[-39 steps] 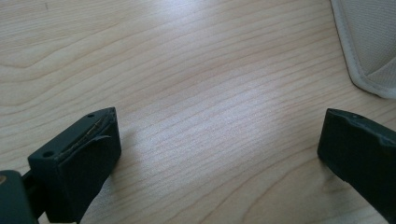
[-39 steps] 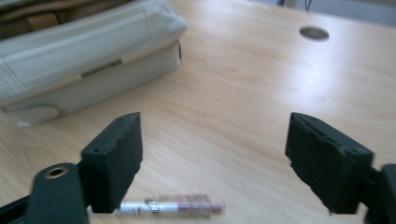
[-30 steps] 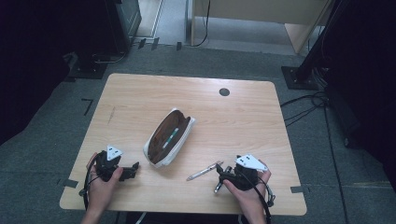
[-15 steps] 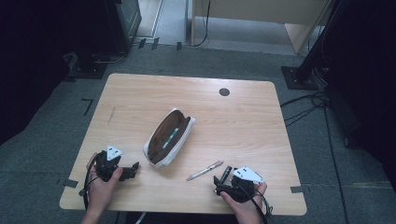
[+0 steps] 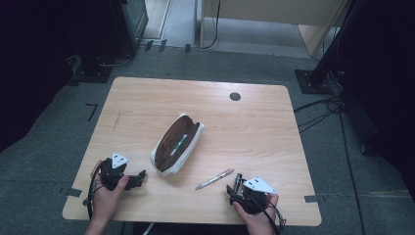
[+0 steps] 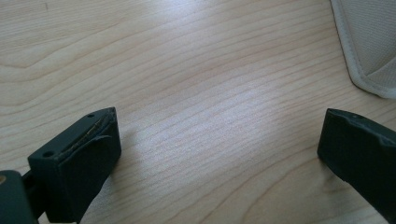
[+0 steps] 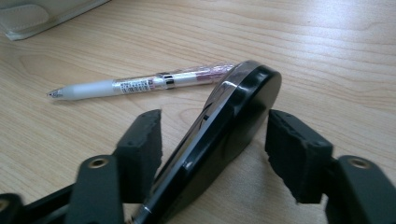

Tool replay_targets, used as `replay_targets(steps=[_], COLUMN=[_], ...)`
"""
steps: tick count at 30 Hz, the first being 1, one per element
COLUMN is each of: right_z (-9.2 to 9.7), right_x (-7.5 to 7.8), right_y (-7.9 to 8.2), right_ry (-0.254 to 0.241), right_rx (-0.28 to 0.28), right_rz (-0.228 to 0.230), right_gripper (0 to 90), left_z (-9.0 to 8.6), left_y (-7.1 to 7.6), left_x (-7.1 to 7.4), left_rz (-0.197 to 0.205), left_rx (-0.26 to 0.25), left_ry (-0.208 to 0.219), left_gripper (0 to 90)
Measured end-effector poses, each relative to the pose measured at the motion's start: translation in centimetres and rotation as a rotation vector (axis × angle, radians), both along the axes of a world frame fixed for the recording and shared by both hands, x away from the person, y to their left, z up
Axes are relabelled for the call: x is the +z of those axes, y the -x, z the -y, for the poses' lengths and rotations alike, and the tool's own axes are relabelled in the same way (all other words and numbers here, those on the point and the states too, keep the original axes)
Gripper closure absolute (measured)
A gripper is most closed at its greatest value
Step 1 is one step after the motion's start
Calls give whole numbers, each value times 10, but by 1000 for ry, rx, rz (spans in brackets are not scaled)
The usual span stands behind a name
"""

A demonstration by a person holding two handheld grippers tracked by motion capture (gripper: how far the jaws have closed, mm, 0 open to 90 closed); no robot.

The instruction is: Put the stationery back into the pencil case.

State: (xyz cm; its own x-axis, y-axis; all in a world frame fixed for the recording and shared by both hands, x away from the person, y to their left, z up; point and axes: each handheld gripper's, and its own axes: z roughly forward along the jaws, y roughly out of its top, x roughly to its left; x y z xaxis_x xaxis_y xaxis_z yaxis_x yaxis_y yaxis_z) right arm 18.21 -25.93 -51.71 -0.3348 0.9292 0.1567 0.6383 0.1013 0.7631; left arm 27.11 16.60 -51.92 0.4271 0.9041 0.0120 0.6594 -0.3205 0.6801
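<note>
A glossy black flat object (image 7: 233, 112) with a rounded end stands tilted on its edge between my right gripper's (image 7: 215, 135) pads. The jaws have just been closing and both pads now touch its sides. In the high view that right gripper (image 5: 237, 185) sits near the table's front edge, right of centre, with the black object (image 5: 238, 178) at its tip. A clear pen with a white grip (image 5: 214, 179) (image 7: 140, 84) lies just beyond it. My left gripper (image 5: 139, 177) (image 6: 219, 144) rests open on bare wood at the front left, beside the open pencil case (image 5: 166, 169).
The white pencil case has a brown lining and a green pen (image 5: 179, 145) inside; its corner (image 6: 369, 46) shows past the left jaws. A dark round grommet (image 5: 235, 96) sits at the table's far side. Bare wooden tabletop (image 5: 147, 103) lies behind the case.
My right gripper has drawn back toward the front edge of the table and sunk a little, and its jaws have narrowed around the black object. The left gripper has stayed put.
</note>
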Motion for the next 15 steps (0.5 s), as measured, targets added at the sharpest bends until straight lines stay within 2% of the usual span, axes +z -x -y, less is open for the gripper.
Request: replay_targets(steps=[1, 2, 6, 7, 15], right_z=[0, 2, 5, 8, 17], right_x=[0, 0, 1, 2, 1], right_y=[0, 0, -1, -1, 4], right_ry=[0, -6, -15, -14, 7], right_rx=[0, 5, 2, 3, 24], right_rz=[0, 4, 10, 22, 28], right_gripper=[395, 459, 530, 580, 626], left_z=[0, 0, 0, 0, 0], left_y=[0, 0, 0, 0, 0], left_x=[0, 0, 0, 0, 0], left_rz=[0, 0, 0, 0, 0], left_rx=[0, 0, 0, 0, 0], left_ry=[0, 0, 0, 0, 0], left_gripper=[0, 0, 0, 0, 0])
